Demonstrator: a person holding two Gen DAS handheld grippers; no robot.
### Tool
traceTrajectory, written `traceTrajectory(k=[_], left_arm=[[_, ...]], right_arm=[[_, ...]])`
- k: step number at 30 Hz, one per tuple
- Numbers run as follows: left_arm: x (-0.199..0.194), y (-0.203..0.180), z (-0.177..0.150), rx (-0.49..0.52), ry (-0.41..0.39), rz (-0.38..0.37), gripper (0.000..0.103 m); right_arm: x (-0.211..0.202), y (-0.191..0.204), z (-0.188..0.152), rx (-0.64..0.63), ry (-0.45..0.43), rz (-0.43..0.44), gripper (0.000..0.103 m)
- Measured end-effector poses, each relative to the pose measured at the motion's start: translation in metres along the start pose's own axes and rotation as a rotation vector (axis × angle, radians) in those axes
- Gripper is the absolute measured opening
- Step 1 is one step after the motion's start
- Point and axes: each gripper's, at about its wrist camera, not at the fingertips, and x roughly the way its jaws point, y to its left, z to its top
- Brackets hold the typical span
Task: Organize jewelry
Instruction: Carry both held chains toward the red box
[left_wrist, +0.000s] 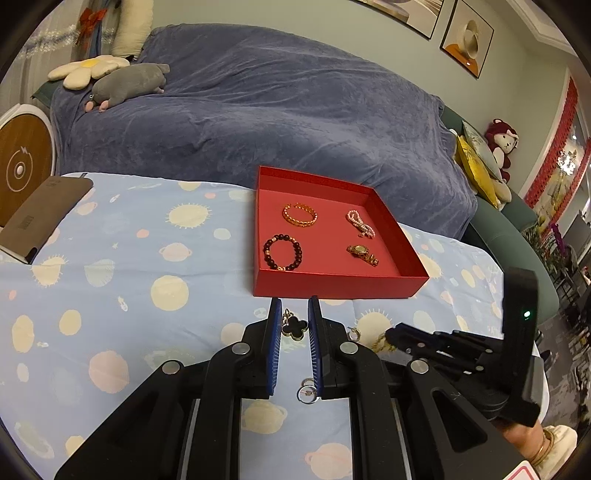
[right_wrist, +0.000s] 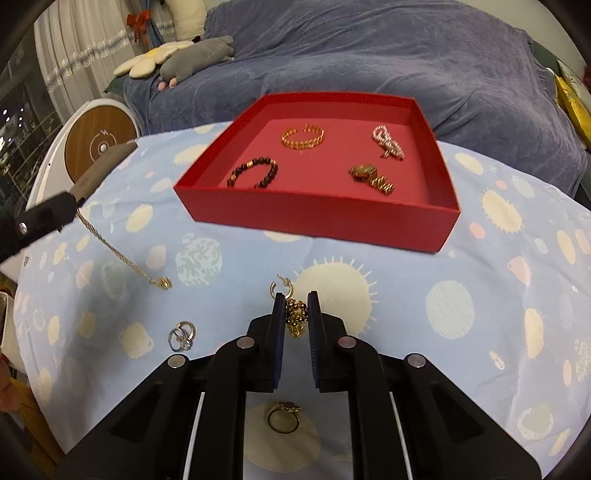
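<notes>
Red tray (left_wrist: 332, 284) mid-frame w/ 4 pcs. We grip clover necklace (left_wrist: 294, 325) in L claw (left_wrist: 295, 314); R claw (right_wrist: 297, 306) closed on gold bead chain (right_wrist: 296, 317).

gold chain's (right_wrist: 110, 251) upper end hidden by left gripper (right_wrist: 70, 206)

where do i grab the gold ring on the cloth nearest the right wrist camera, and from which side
The gold ring seems to lie nearly flat on the cloth, hoop open upward. Come straight down and pinch across the thin band, clear of its bulky top; a sideways approach would probably push it.
</notes>
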Motion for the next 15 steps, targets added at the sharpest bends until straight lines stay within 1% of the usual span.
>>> traceTrajectory(k=[4,6,9,12,15], left_arm=[[-0.011,-0.004,0.01,0.001,-0.027,-0.002,0.011],[-0.018,-0.009,0.022,0.002,-0.047,-0.007,0.011],[-0.028,-0.021,0.048,0.019,-0.093,-0.019,0.011],[-0.028,-0.032,0.076,0.038,-0.121,-0.04,0.011],[-0.014,-0.043,0.104,0.065,-0.126,-0.045,0.011]], right_arm=[[-0.037,-0.004,0.021,0.034,-0.071,0.028,0.011],[-0.058,-0.004,0.035,0.038,-0.107,0.041,0.011],[-0.084,-0.006,0.06,0.026,-0.16,0.045,0.011],[-0.095,-0.013,0.088,0.033,-0.188,0.057,0.011],[-0.093,-0.02,0.114,0.026,-0.209,0.041,0.011]])
